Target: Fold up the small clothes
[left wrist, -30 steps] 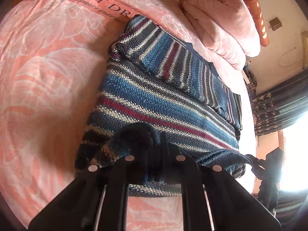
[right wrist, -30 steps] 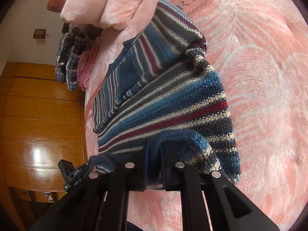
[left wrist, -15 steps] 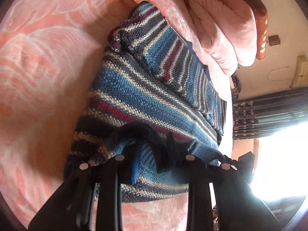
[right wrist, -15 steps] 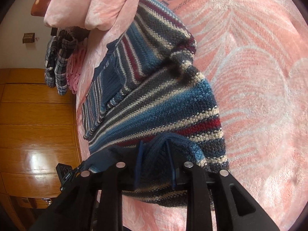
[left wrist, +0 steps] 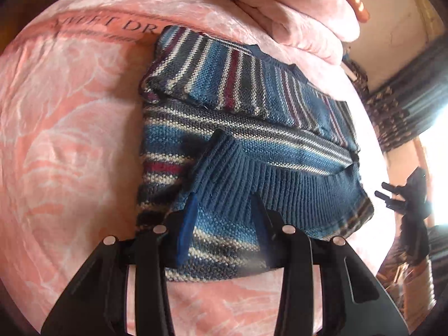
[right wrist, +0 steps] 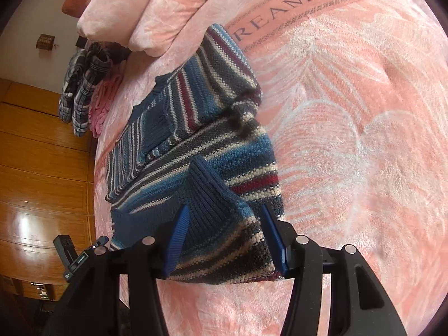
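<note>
A blue knitted sweater with white, grey and maroon stripes point(left wrist: 224, 106) point(right wrist: 201, 128) lies on the pink blanket point(left wrist: 70, 140) point(right wrist: 350, 112). Its sleeves are folded across the top, and its ribbed blue hem point(left wrist: 266, 184) point(right wrist: 207, 204) is turned up over the body. My left gripper point(left wrist: 224, 218) is open, and the near fold of the sweater lies loose between its blue pads point(left wrist: 186, 224). My right gripper point(right wrist: 225, 232) is open too, its pads point(right wrist: 179, 232) standing on either side of the hem's other corner.
Folded pink quilts point(left wrist: 294, 14) point(right wrist: 156, 14) are piled at the head of the bed. Plaid clothes point(right wrist: 81, 84) and a pink garment point(right wrist: 100, 106) lie at the bed's edge by a wooden wardrobe point(right wrist: 33, 168). Dark curtains point(left wrist: 414, 98) hang beside a bright window.
Both grippers were shut on the sweater's hem a second ago. They carried it up over the body, then opened and let it drop there.
</note>
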Demonstrator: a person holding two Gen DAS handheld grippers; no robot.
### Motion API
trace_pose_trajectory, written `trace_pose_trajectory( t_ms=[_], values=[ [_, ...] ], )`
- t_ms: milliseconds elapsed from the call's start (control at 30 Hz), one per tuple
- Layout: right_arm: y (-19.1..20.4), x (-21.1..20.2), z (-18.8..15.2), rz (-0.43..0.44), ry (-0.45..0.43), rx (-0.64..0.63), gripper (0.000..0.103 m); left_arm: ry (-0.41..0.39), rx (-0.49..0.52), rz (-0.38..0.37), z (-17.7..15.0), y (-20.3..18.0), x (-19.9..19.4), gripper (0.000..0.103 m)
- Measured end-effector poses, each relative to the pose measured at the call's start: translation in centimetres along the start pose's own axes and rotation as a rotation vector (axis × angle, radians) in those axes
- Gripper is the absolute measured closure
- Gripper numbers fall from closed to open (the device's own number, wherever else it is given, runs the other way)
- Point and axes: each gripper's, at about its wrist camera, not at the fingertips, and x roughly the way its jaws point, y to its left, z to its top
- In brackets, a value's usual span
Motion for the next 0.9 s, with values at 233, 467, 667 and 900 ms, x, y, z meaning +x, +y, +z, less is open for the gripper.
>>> trace_pose_trajectory(
  t_ms=[233, 467, 667, 900],
  values=[
    [0.9, 0.8, -0.3, -0.034, 0.013, -0.068, 0.049, 0.085, 0.156, 0.074, 2.9, -1.4, 4.5, 0.064],
    [2.2, 1.8, -0.3, -0.079, 0.023, -0.168, 0.049, 0.105, 0.206, 0.105, 4.2, -1.5, 6.0, 0.063],
    [4.3, 2.3, -0.6, -0.119, 0.037, -0.287, 0.049, 0.094, 0.22, 0.159, 4.3, -0.9, 5.9, 0.062],
    [5.3, 3.2, -0.4, -0.122, 0.058, -0.334, 0.049, 0.113, 0.234, 0.126, 4.0, -1.1, 6.9, 0.069]
  ],
)
